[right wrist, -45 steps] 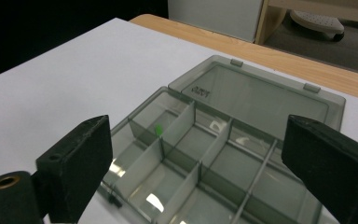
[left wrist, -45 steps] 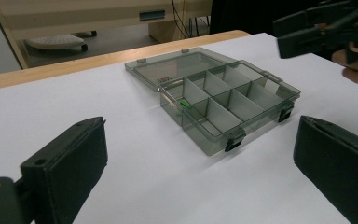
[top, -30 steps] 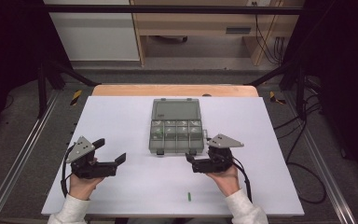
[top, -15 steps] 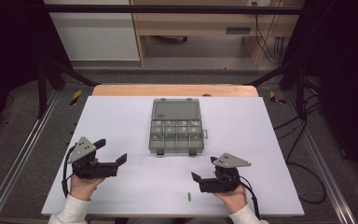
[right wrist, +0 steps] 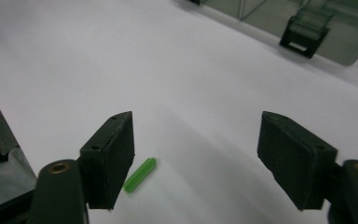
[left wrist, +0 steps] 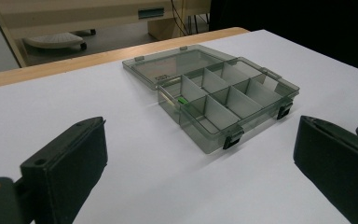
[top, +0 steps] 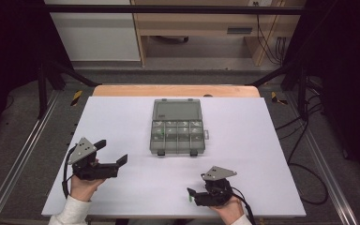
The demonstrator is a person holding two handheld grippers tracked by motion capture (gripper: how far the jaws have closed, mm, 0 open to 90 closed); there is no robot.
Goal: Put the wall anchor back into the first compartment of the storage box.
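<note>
Two grippers sit over my white table [top: 122, 117], both with jaws spread and holding nothing. Nearest the front edge, toward the right corner, my right gripper [top: 191, 194] hangs low over a small green ribbed plastic peg [right wrist: 140, 174] that lies flat on the surface just beside one black jaw, between the two. Toward the front-left corner my left gripper [top: 113, 152] is held in a hand [top: 82, 183], pointing across at the box. Farther back, mid-table, lies a smoky transparent plastic compartment box [top: 177, 136] with its lid folded flat toward the far edge; one compartment holds something small and green [left wrist: 182, 100].
</note>
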